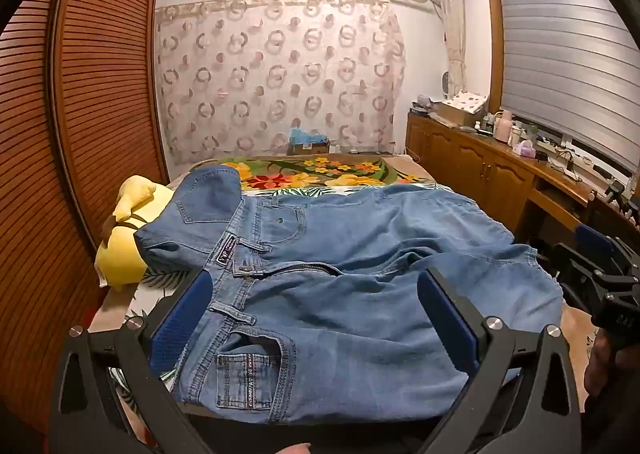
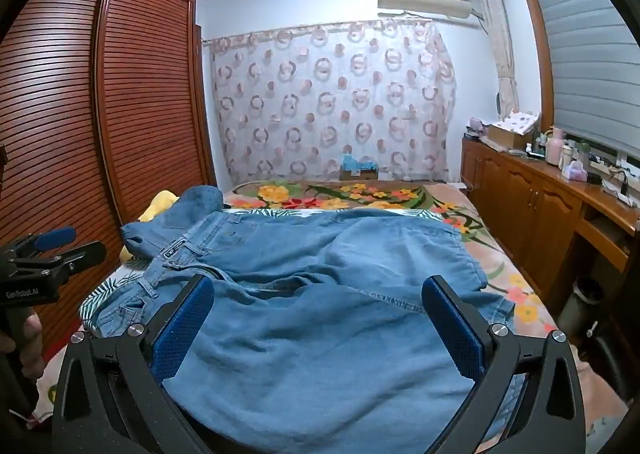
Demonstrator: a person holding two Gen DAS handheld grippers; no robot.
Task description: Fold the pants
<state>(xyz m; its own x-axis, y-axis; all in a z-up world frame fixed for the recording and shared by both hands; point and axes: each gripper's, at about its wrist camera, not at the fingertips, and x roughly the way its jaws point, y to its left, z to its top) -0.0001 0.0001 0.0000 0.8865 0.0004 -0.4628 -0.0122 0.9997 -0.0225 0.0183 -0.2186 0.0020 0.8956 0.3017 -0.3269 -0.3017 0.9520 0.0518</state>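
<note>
A pair of blue denim pants [image 1: 360,274] lies spread across the bed, waistband at the left and legs running off to the right. In the left wrist view my left gripper [image 1: 316,294] hovers wide open over the waistband and front pocket, its blue pads [image 1: 182,326] apart from the cloth. My right gripper [image 2: 320,302] is also wide open, above the thigh and leg part of the pants [image 2: 320,294]. Each gripper shows at the edge of the other's view: the right gripper [image 1: 600,254] at the right, the left gripper [image 2: 52,242] at the left.
The bed [image 1: 320,170] has a floral blanket. A yellow plush toy [image 1: 124,238] lies at the pants' left. A louvred wooden wardrobe [image 1: 80,94] stands along the left; a wooden cabinet [image 1: 480,158] with small items runs along the right under the window.
</note>
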